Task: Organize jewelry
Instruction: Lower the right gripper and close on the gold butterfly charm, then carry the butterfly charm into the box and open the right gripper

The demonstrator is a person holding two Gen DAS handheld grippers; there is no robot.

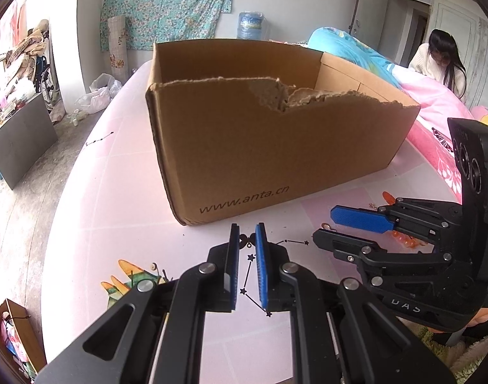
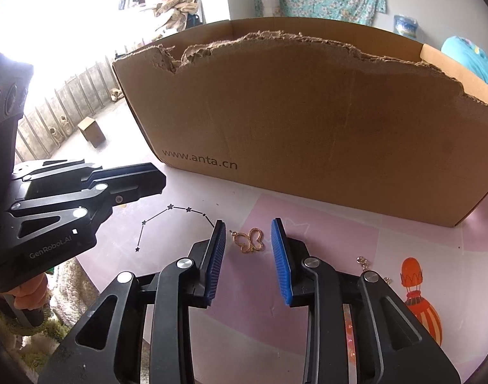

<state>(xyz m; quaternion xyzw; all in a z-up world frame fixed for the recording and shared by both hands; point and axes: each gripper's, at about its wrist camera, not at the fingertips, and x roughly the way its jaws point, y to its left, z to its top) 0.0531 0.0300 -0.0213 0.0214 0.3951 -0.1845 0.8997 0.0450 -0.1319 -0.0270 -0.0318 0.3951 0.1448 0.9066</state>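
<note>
Fingers of the right gripper (image 2: 248, 249) stood apart, the blue pads on either side of a small gold butterfly pendant (image 2: 249, 240) that lay flat on the pink desk (image 2: 324, 224), touching neither pad. Those of the left gripper (image 1: 247, 249) were nearly together, with only a narrow gap and nothing between them, poised over a printed star pattern. Both tools pointed down toward a torn cardboard box (image 1: 276, 140) marked www.anta.cn, which sat just beyond them. Some orange beads (image 1: 407, 241) lay on the desk under the right gripper, and a bit of gold chain (image 2: 363, 264) showed beside its right finger. Farther off, a person in a pale top (image 1: 436, 64) bent over the bed.
</note>
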